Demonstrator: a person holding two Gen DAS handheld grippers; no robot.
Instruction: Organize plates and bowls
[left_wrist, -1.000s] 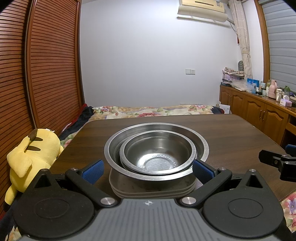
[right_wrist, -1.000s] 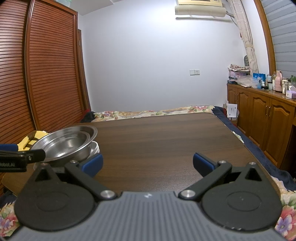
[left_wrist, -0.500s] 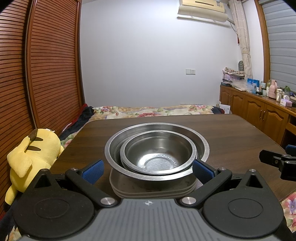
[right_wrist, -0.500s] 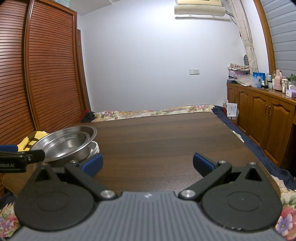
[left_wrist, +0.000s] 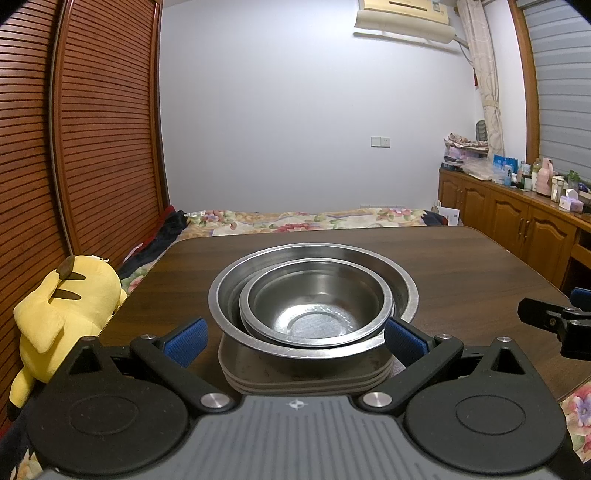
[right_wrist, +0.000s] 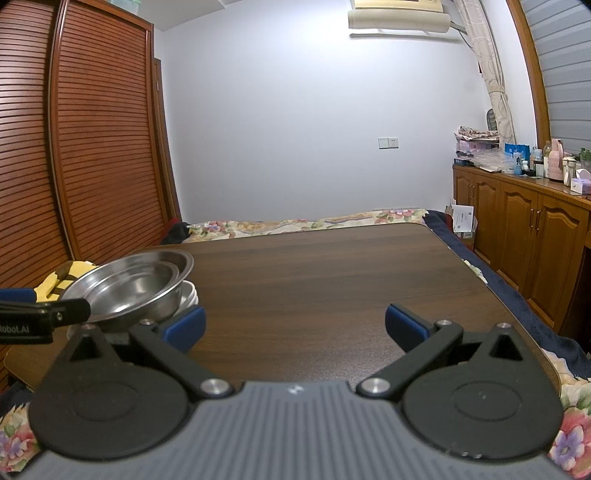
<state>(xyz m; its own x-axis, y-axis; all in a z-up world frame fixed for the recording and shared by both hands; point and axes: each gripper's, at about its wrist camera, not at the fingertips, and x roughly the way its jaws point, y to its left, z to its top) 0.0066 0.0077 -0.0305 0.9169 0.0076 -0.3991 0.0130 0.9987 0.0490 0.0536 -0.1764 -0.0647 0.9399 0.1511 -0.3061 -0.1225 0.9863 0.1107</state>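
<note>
Since the small bowl (left_wrist: 317, 306) already sits nested in the big bowl (left_wrist: 314, 291) atop the plates (left_wrist: 306, 376) at the table's (right_wrist: 332, 273) near-left, stacking looks done; left gripper (left_wrist: 293, 339) gapes around it, right gripper (right_wrist: 293, 325) wide, empty. Next, probably just retreat.

Your left hand-held gripper (left_wrist: 295, 338): black linkage arms, silver pivot screws, blue ribbed pads (left_wrist: 186, 341), grey ridged body. Your right hand-held gripper (right_wrist: 293, 326): identical build, same blue pads (right_wrist: 400, 323).
</note>
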